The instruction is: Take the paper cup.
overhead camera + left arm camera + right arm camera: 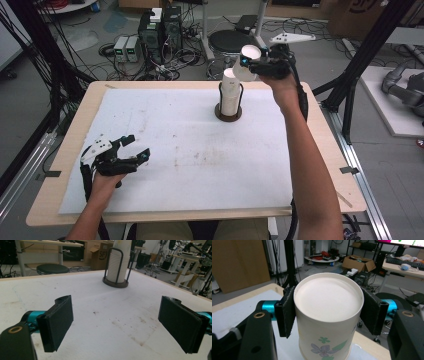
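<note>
A white paper cup [246, 61] with a flower print hangs in the air above the far side of the table, tipped on its side. My right gripper [251, 63] is shut on it. In the right gripper view both pads [288, 312] press the cup's [328, 300] walls, and its base faces the camera. Just below and left of it, a stack of white cups [229, 92] stands upright in a dark wire holder [228, 114]. My left gripper [137, 146] rests near the front left of the white mat, open, with nothing between its pads [58, 322]. The cup stack [119, 262] rises far ahead of it.
A white mat [175, 150] with faint stains covers the wooden table [70, 145]. Behind the table stand a black stool [231, 40], computer towers [160, 30] and loose cables on the floor. Black frame posts [367, 50] rise at the right.
</note>
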Demonstrator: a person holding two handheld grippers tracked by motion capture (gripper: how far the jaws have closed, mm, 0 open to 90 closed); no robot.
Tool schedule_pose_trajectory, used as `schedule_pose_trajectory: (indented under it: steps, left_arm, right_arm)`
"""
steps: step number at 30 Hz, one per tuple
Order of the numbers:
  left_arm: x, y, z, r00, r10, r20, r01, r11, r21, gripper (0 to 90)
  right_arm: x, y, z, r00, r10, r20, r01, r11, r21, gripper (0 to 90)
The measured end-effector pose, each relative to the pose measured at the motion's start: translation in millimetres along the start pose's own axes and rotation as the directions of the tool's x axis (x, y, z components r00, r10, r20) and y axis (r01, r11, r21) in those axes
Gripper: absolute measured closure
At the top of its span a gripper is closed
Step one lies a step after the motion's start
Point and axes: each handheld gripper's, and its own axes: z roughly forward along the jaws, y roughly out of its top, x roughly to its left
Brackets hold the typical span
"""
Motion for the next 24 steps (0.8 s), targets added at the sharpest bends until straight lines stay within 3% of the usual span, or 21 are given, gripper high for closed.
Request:
schedule_pose_trajectory:
  steps: [7,10,11,12,15,18,24]
  left_arm:
    - [-11.4,-3.3,-3.8,0.9996,0.028,0.008,-0.028,0.9995,0.016,12.1]
    - [-12.5,-3.7,-4.0,0.999,0.04,0.02,-0.04,0.999,0.018,12.1]
    - [-11.5,-4.3,-4.2,0.9987,0.038,0.034,-0.038,0.9991,0.019,12.2]
    - [-11.5,-4.3,-4.2,0.9987,0.038,0.034,-0.038,0.9991,0.019,12.3]
    - [-9.8,-5.0,-3.6,0.9985,0.03,0.045,-0.031,0.9994,0.018,12.3]
    - [-10.1,-4.5,-3.4,0.9983,0.028,0.051,-0.029,0.9995,0.016,12.3]
    - [-14.6,-1.8,2.2,0.9968,0.042,0.068,-0.042,0.9991,0.009,12.3]
  right_arm:
    - [13.7,-24.8,-31.9,0.9987,0.005,-0.052,-0.005,1.0,0.007,36.7]
    - [24.6,-41.8,-44.4,0.9956,0.001,-0.094,0.0,1.0,0.011,36.7]
    - [33.5,-55.4,-50.3,0.9932,-0.01,-0.116,0.013,1.0,0.026,36.7]
    - [33.5,-55.4,-50.3,0.9932,-0.01,-0.116,0.013,1.0,0.026,36.7]
    - [50.3,-84.5,-57.4,0.986,-0.014,-0.166,0.022,0.999,0.042,36.7]
    - [59.1,-103.6,-55.8,0.9826,-0.016,-0.185,0.026,0.998,0.05,36.7]
    - [65.7,-120.8,-49.0,0.9777,-0.011,-0.21,0.026,0.997,0.07,36.6]
